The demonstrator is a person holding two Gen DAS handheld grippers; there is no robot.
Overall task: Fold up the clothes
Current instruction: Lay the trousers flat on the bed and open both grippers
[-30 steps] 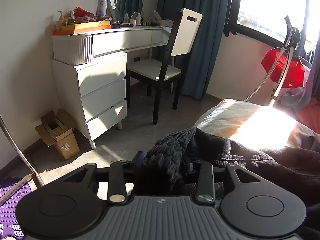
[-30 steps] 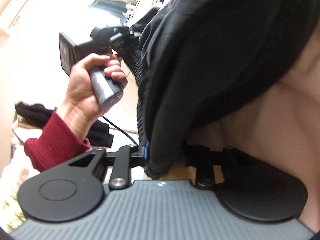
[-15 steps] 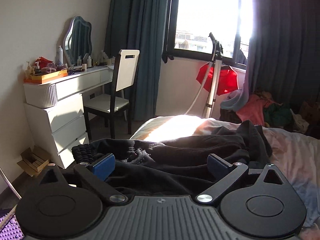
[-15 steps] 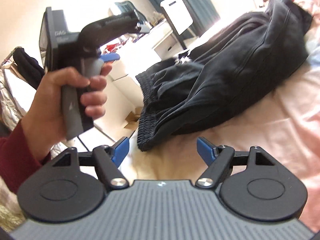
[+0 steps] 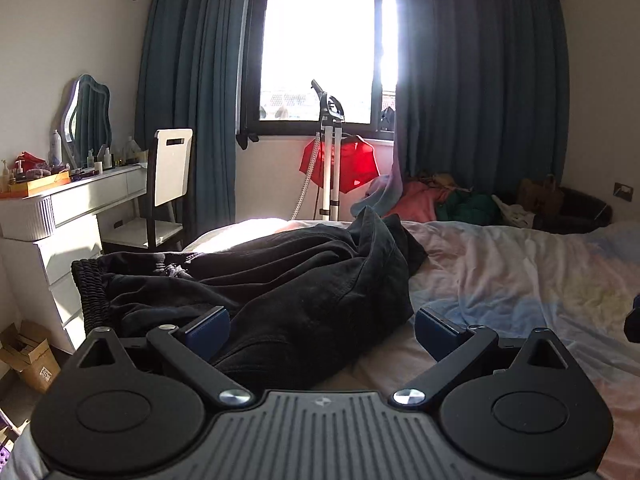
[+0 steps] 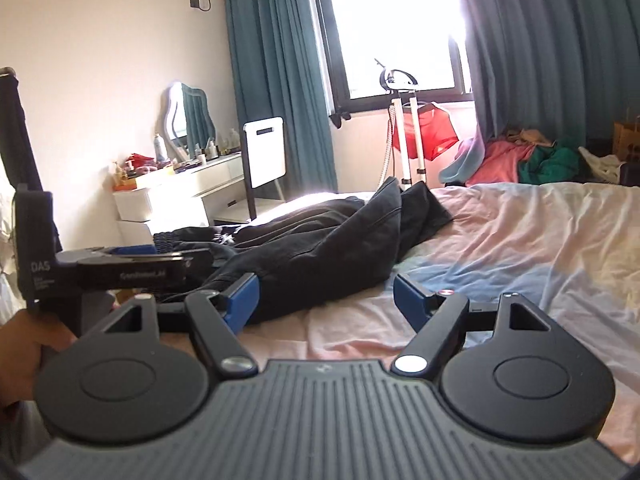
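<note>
A pair of black trousers (image 5: 280,280) lies crumpled on the left part of the bed (image 5: 520,280), its ribbed waistband (image 5: 86,292) at the left edge. My left gripper (image 5: 322,328) hovers just short of the cloth, open, with nothing pinched between its blue pads. In the right wrist view the trousers (image 6: 320,248) lie ahead and to the left on the pale sheet (image 6: 520,240). My right gripper (image 6: 326,300) is open too, over the sheet by the garment's near edge. The left gripper (image 6: 132,268) shows at the left, held by a hand (image 6: 20,344).
A white dressing table (image 5: 72,204) and a chair (image 5: 170,184) stand left of the bed. A garment steamer stand (image 5: 330,160) with a red cloth (image 5: 352,164) is under the window. Beyond the bed lies a pile of coloured clothes (image 5: 440,200). A cardboard box (image 5: 28,356) is on the floor.
Both grippers were shut on the black trousers and have opened and let go. The trousers dropped onto the bed. Both grippers pulled back and swung round to face the window.
</note>
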